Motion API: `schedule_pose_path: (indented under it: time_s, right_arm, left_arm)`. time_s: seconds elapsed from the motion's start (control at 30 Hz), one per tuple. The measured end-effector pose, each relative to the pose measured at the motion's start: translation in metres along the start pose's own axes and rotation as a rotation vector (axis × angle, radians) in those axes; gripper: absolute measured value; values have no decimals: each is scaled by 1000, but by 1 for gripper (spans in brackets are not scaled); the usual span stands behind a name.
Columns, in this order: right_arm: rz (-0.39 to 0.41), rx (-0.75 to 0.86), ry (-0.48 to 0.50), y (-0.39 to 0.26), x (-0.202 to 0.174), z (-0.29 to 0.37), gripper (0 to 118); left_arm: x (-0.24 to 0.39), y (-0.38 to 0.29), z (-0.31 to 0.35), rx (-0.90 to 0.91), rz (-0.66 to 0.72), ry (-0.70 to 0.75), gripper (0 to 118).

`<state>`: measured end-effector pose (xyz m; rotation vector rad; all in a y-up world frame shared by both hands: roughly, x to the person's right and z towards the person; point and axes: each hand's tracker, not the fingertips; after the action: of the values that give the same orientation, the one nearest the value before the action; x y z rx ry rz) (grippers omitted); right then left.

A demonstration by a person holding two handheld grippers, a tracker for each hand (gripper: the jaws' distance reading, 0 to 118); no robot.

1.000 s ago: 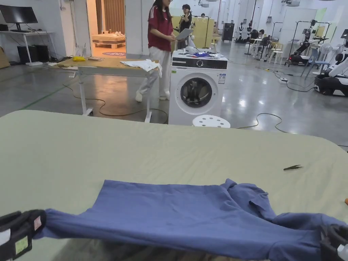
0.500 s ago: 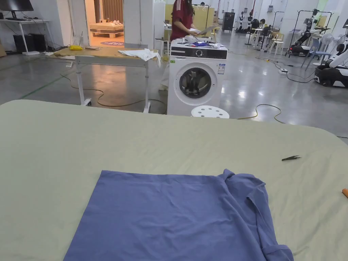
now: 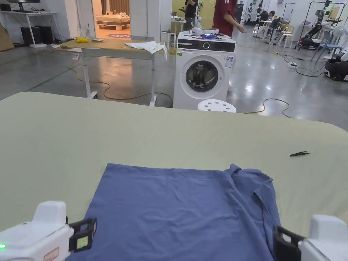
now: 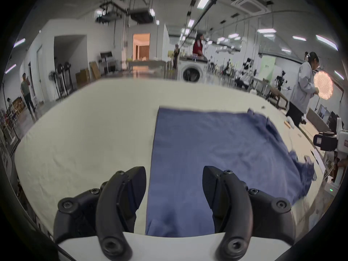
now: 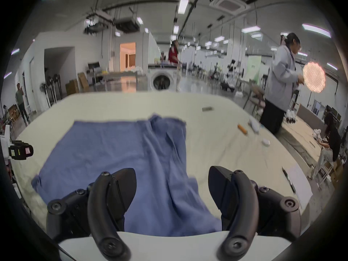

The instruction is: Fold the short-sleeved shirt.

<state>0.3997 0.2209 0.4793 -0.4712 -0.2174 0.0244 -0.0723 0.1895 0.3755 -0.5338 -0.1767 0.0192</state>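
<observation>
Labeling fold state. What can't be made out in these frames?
- Shirt near hem: cut off by the head view's bottom edge.
- Whether the sleeves are tucked in: bunched folds on its right side hide that.
- Small dark item on the table: too small to identify.

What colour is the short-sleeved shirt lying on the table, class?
The shirt is plain blue, with no pattern. It shows best in the head view.
</observation>
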Motion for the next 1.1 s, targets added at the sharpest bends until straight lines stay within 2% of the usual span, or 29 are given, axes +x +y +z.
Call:
schedule_pose_path:
  time_s: [0.2, 0.27, 0.3, 0.33, 0.37, 0.4, 0.43, 0.5, 0.6, 0.77, 0.93, 1.1]
  right_arm:
    - [-8, 226, -6, 25, -35, -22, 83]
    - [-20, 284, 7, 29, -43, -23, 78]
    - [-26, 308, 15, 31, -48, -24, 72]
    - [-27, 327, 19, 32, -51, -24, 60]
    - [-29, 347, 18, 33, -54, -23, 36]
    - [-33, 368, 13, 33, -58, -22, 17]
    - [-32, 379, 8, 33, -60, -24, 17]
    - [-35, 393, -2, 33, -63, -24, 7]
    - [-42, 398, 16, 35, -64, -29, 1]
    - [-16, 376, 39, 36, -65, -41, 0]
    - [7, 300, 64, 31, -61, -64, 0]
    - [8, 236, 58, 26, -54, -90, 0]
  left_arm:
    - [32, 38, -1, 279, -59, 48, 64]
    - [40, 45, 1, 334, -46, 59, 55]
    - [43, 48, 2, 351, -42, 53, 44]
    - [45, 50, 3, 369, -44, 51, 29]
    - [48, 51, 3, 384, -48, 50, 12]
    - [50, 51, 5, 394, -52, 56, 4]
    - [52, 51, 6, 410, -57, 57, 4]
    - [54, 51, 7, 424, -69, 61, 0]
    - [54, 54, 8, 431, -91, 37, 0]
    - [39, 63, -13, 373, -99, 46, 0]
    - [2, 85, -79, 177, -41, 12, 0]
    - [-32, 124, -177, -8, 14, -35, 0]
